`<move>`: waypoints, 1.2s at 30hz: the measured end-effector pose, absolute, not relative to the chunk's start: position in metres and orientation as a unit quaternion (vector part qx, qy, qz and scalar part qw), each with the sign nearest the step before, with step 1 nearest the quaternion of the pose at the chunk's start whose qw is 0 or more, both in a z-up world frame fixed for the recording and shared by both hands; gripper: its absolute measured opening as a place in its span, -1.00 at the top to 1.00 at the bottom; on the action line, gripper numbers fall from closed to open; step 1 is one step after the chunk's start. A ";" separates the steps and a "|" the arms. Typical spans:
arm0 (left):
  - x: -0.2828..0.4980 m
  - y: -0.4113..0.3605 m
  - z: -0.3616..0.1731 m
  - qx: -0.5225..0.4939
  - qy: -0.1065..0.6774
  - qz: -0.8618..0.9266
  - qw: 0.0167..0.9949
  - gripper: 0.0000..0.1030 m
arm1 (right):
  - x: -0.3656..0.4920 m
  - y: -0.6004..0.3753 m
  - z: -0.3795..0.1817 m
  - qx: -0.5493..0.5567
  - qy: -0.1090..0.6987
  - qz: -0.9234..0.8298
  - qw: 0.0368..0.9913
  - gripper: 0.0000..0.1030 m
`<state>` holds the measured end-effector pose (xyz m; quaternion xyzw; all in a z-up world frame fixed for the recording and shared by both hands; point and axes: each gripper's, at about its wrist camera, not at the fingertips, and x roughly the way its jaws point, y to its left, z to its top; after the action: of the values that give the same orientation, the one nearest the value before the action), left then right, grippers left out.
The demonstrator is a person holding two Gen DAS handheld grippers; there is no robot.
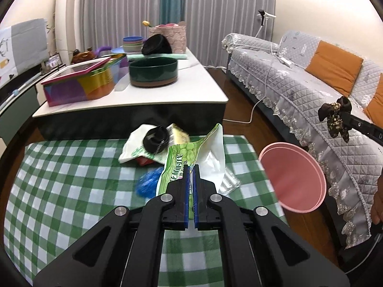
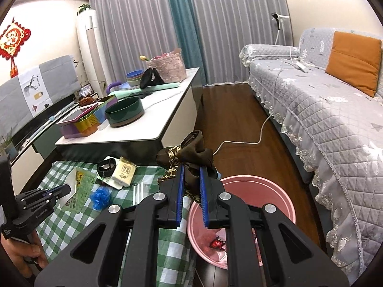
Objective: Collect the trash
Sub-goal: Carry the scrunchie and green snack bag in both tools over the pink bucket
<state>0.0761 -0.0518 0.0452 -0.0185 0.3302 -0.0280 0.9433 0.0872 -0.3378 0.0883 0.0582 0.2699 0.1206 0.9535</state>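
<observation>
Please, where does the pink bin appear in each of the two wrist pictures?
Left wrist view: the pink bin is at the right, beside the checked cloth.
Right wrist view: low in the centre, behind the right tongs, which grip a brown cloth.
Shared landmark: the dark green bowl.

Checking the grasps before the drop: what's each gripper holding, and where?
Left gripper pinches the green wrapper at its near edge; right gripper clamps the brown cloth mid-bunch.

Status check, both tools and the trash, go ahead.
Left tool shut on green wrapper. Right tool shut on brown cloth, above pink bin. More trash on checkered cloth. Nothing blocking.
</observation>
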 end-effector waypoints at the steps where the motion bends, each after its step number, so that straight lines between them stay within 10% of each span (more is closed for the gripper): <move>1: 0.077 -0.055 0.046 -0.018 0.329 -0.031 0.943 0.96 | 0.087 -0.340 0.089 0.058 0.269 0.118 0.954 0.75; 36: 0.149 -0.189 0.062 -0.017 0.324 -0.132 0.937 0.96 | 0.122 -0.411 0.073 0.119 0.293 0.039 0.948 0.75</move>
<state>0.1491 -0.1895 0.0616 -0.0169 0.3241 -0.1321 0.9366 0.1222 -0.4112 0.0729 0.1191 0.2931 0.0388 0.9478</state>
